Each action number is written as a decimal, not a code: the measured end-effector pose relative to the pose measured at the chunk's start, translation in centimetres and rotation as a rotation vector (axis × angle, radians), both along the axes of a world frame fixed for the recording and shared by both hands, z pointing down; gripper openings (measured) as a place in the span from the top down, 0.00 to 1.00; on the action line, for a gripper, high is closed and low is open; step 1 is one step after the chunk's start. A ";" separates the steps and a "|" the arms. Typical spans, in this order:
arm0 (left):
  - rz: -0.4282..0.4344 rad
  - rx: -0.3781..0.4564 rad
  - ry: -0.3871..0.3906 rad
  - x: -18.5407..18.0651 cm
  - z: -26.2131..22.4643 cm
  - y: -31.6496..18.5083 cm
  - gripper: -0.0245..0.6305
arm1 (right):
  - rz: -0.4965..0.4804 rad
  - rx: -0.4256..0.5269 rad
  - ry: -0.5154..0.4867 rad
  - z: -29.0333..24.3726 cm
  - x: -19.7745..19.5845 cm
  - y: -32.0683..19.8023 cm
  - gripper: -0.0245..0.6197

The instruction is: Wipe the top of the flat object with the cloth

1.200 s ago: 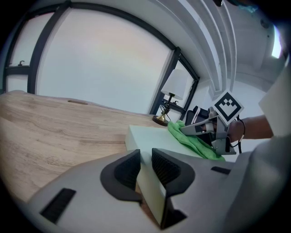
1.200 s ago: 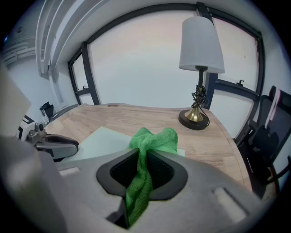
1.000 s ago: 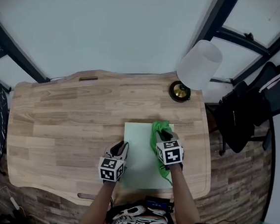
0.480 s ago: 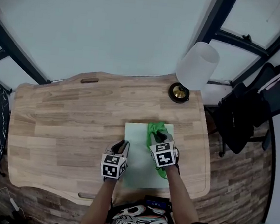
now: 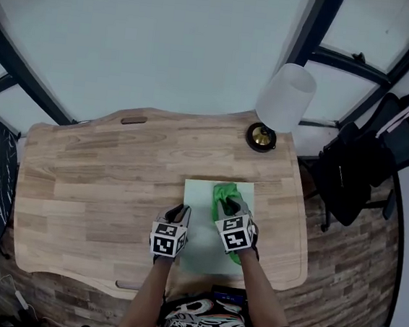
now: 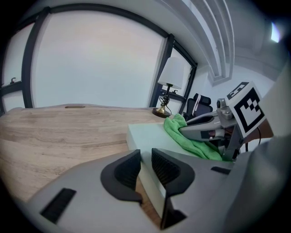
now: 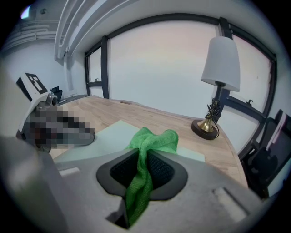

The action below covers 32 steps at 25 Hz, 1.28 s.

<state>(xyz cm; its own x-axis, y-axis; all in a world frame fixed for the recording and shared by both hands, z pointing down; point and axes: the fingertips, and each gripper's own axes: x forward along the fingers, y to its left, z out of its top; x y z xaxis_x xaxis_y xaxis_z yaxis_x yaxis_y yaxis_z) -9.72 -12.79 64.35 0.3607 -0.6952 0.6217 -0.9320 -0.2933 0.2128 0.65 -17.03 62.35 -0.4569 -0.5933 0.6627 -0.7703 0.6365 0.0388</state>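
While the wiping stroke is under way, I have the right gripper (image 7: 144, 172) closed on the green cloth (image 7: 152, 139). A twisted strand runs down between its jaws and the loose bunch spills out ahead of them onto the pale green board (image 5: 202, 257). The board lies flat on the wooden table (image 5: 101, 177), near the front edge and right of the middle. The cloth sits on its far right part, close to the back edge.

The left gripper (image 6: 144, 166) is at the board's left edge. Its jaws stand only narrowly apart, with that edge filling the gap, so I read it as pinching the board to steady it.

As I judge it, much of the top is not yet covered: the near half and the left strip show bare. The next move calls for dragging the cloth across and toward me in overlapping passes, pressing lightly enough that the bunch stays flat under the jaws and does not roll up. The left grip has to hold firm so the board does not slide.

I can see no bowl, box or tray on the table. The only other thing on it is a lamp (image 5: 283, 102) at the far right corner, well apart from the work.
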 end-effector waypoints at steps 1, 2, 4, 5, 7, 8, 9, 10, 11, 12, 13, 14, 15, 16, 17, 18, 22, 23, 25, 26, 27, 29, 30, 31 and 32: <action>0.005 -0.001 -0.004 0.1 0.0 0.0 0.85 | 0.002 0.004 0.002 0.0 0.1 0.3 0.86; 0.008 -0.001 -0.009 0.1 0.0 0.0 0.85 | 0.002 0.006 0.002 0.0 0.1 0.5 0.86; 0.011 -0.003 -0.014 0.2 0.0 0.0 0.85 | 0.000 0.008 0.003 0.0 0.1 1.1 0.86; 0.012 -0.005 -0.018 0.2 0.0 0.0 0.85 | -0.003 0.009 0.004 0.0 0.1 1.3 0.86; 0.016 -0.005 -0.028 0.3 0.1 0.0 0.85 | -0.016 0.011 0.011 0.1 0.0 1.8 0.87; 0.016 -0.005 -0.029 0.3 0.1 0.0 0.85 | -0.027 0.009 0.016 0.1 -0.1 2.0 0.86; 0.014 -0.005 -0.029 0.3 0.1 -0.1 0.85 | -0.041 0.008 0.020 0.1 -0.3 2.3 0.86; 0.013 -0.004 -0.030 0.3 0.0 -0.1 0.85 | -0.056 0.008 0.022 0.1 -0.5 2.6 0.86; 0.011 -0.003 -0.031 0.3 0.0 -0.1 0.85 | -0.070 0.007 0.021 0.1 -0.8 2.9 0.86; 0.011 -0.003 -0.032 0.3 0.0 -0.1 0.85 | -0.080 0.005 0.019 0.1 -1.0 3.2 0.86; 0.011 -0.004 -0.032 0.3 0.0 -0.1 0.85 | -0.087 0.002 0.017 0.1 -1.1 3.5 0.86; 0.012 -0.004 -0.034 0.3 0.1 -0.2 0.85 | -0.095 -0.003 0.013 0.1 -1.3 3.9 0.86; 0.015 -0.002 -0.039 0.2 0.1 -0.2 0.85 | -0.106 -0.007 0.010 0.2 -1.5 4.3 0.87; 0.020 0.001 -0.048 0.2 0.1 -0.2 0.85 | -0.122 -0.011 0.007 0.2 -1.7 4.7 0.86; 0.025 0.006 -0.059 0.2 0.1 -0.2 0.85 | -0.143 -0.016 0.004 0.3 -2.0 5.3 0.86; 0.029 0.011 -0.070 0.2 0.1 -0.2 0.85 | -0.166 -0.022 -0.001 0.3 -2.2 5.8 0.86; 0.029 0.011 -0.080 0.2 0.2 -0.3 0.85 | -0.227 -0.052 -0.026 0.3 -2.8 7.6 0.86; 0.028 0.011 -0.082 0.1 0.2 -0.3 0.85 | -0.234 -0.059 -0.031 0.3 -2.9 8.0 0.86; 0.029 0.011 -0.089 0.1 0.2 -0.4 0.85 | -0.250 -0.074 -0.043 0.2 -3.1 8.8 0.86; 0.028 0.010 -0.092 0.1 0.2 -0.4 0.85 | -0.261 -0.082 -0.049 0.2 -3.1 9.3 0.86; 0.026 0.007 -0.092 0.1 0.2 -0.4 0.85 | -0.273 -0.092 -0.056 0.2 -3.2 9.8 0.86; 0.020 0.001 -0.086 0.1 0.2 -0.4 0.85 | -0.299 -0.110 -0.068 0.2 -3.2 11.0 0.86; 0.018 0.000 -0.087 0.1 0.2 -0.4 0.85 | -0.310 -0.116 -0.073 0.3 -3.2 11.5 0.86; 0.018 0.000 -0.091 0.1 0.2 -0.5 0.85 | -0.320 -0.121 -0.079 0.3 -3.2 11.9 0.86; 0.023 0.000 -0.101 0.0 0.2 -0.5 0.85 | -0.327 -0.127 -0.086 0.3 -3.2 12.2 0.86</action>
